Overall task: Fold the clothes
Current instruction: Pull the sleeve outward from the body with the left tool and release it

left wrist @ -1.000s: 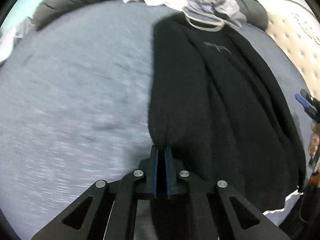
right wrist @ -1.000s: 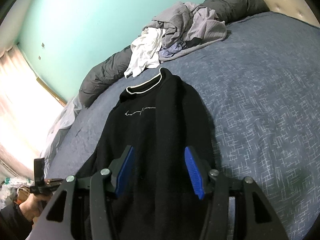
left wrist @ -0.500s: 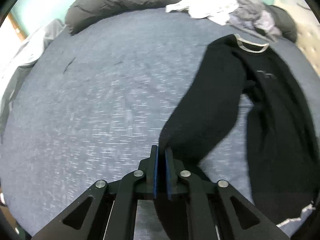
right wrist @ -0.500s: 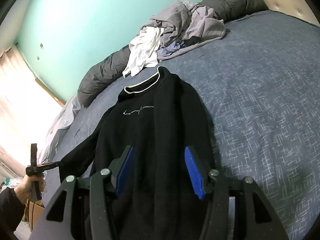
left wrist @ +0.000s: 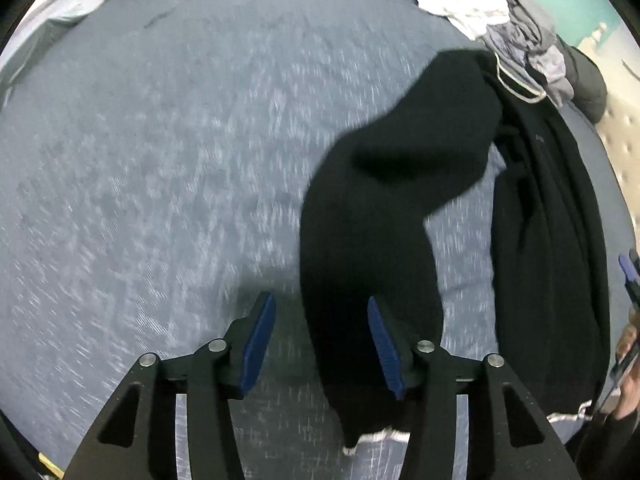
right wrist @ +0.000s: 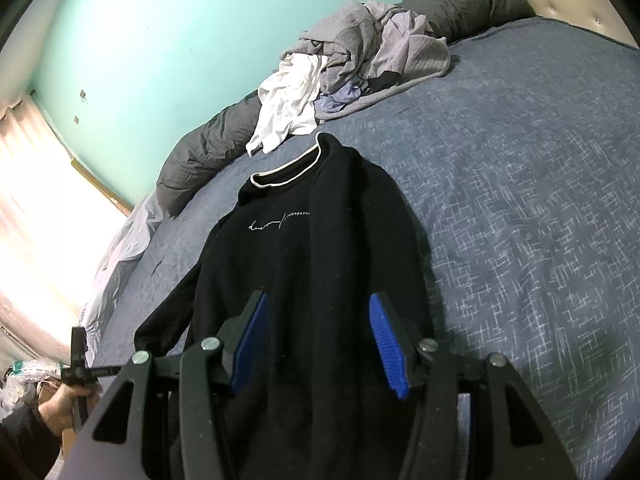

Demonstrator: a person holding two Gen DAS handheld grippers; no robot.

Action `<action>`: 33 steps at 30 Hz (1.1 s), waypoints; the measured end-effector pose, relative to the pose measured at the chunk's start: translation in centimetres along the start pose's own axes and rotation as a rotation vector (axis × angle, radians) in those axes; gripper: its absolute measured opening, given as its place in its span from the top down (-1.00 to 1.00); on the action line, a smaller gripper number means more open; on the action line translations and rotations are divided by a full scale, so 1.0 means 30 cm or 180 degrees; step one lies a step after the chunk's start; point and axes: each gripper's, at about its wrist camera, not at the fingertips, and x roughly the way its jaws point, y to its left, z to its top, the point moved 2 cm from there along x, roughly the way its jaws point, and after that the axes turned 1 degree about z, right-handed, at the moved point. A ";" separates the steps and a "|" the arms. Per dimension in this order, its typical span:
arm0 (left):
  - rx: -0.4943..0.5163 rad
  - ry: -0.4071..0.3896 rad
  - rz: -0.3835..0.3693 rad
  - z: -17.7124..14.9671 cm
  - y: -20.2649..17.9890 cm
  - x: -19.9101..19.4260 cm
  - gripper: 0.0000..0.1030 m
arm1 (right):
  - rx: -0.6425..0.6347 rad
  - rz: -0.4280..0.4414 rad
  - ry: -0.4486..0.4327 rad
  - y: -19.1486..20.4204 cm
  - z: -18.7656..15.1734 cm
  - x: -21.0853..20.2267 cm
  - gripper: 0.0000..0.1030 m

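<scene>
Jaws of the left gripper (left wrist: 322,344) have just been opening; the black sweater's sleeve (left wrist: 372,240), released, runs lengthwise toward upper right.

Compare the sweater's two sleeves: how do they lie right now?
One sleeve is pulled out sideways onto the bedspread, clear of the black sweater, cuff between the open left tongs. The other sleeve lies folded over the sweater's body. Both are black.
</scene>
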 end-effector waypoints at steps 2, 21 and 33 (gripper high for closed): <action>0.0020 0.0044 0.0008 -0.019 -0.004 0.028 -0.01 | -0.0006 -0.0002 0.0009 0.003 -0.003 0.001 -0.04; 0.0017 -0.0282 0.0780 0.143 0.198 -0.164 0.88 | -0.0019 -0.0086 0.0046 -0.003 -0.006 0.010 -0.04; 0.0056 -0.0413 0.0567 0.105 0.176 -0.249 0.25 | -0.0216 -0.0230 0.0291 0.049 0.004 -0.017 -0.04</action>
